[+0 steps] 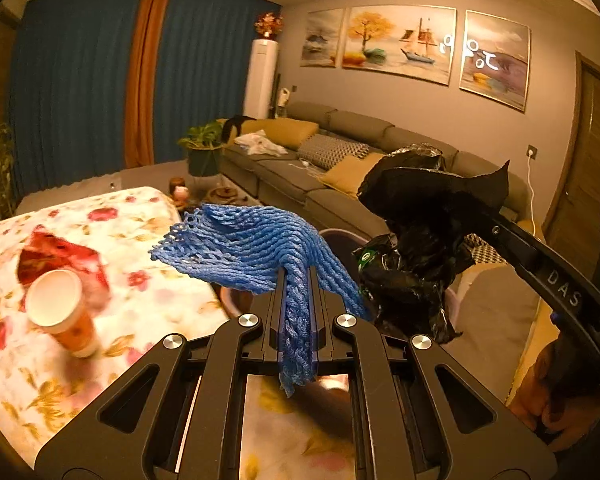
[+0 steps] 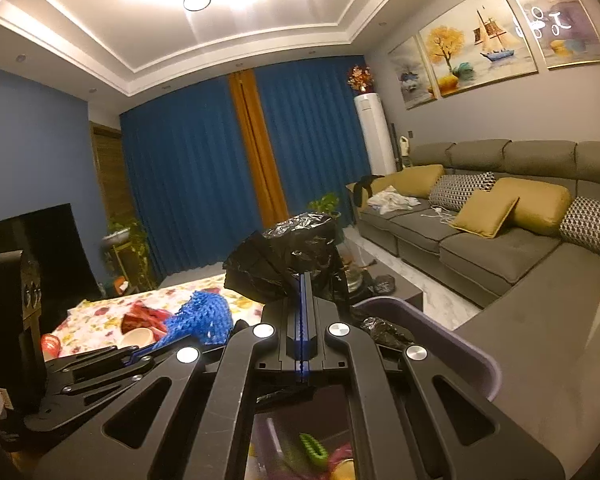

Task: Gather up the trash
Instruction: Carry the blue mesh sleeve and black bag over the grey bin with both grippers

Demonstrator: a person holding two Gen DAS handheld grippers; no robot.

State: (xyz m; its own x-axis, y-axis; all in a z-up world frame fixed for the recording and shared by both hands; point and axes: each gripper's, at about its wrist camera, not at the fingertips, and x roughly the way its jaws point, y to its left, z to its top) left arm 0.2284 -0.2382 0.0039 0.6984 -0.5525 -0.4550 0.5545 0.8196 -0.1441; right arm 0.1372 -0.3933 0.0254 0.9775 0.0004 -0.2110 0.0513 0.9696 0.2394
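- In the left wrist view we see our left gripper (image 1: 298, 276) clamped on a blue foam net (image 1: 256, 248); the net fans out ahead of the fingertips and a tail of it hangs back between the two fingers.
- To the left lies a table with a floral cloth (image 1: 148, 304), and on it a paper cup (image 1: 60, 308) lying on its side, its open mouth toward us, just beside a red wrapper (image 1: 56, 254).
- To the right a black trash bag (image 1: 416, 240) hangs bunched in the air, pinched by our right gripper (image 1: 480, 208), which reaches in from the right edge.
- The only lettering we can read is "DAS" in pale capitals along that right gripper's arm; a small green round mark shows on the bag, too small to read.
- A purple bin (image 1: 340, 236) peeks out behind the net and bag.
- In the right wrist view our right gripper (image 2: 302, 280) is closed on the black trash bag (image 2: 292, 252), whose plastic bulges above the fingertips.
- The purple bin (image 2: 440, 328) sits below and to the right, and more black plastic lies over its rim.
- At lower left the left gripper (image 2: 140, 354) holds the blue foam net (image 2: 204, 316) above the floral cloth (image 2: 96, 320), near the paper cup (image 2: 138, 336) and red wrapper (image 2: 144, 314).
- A grey sofa (image 2: 500, 248) with yellow cushions runs along the right wall.
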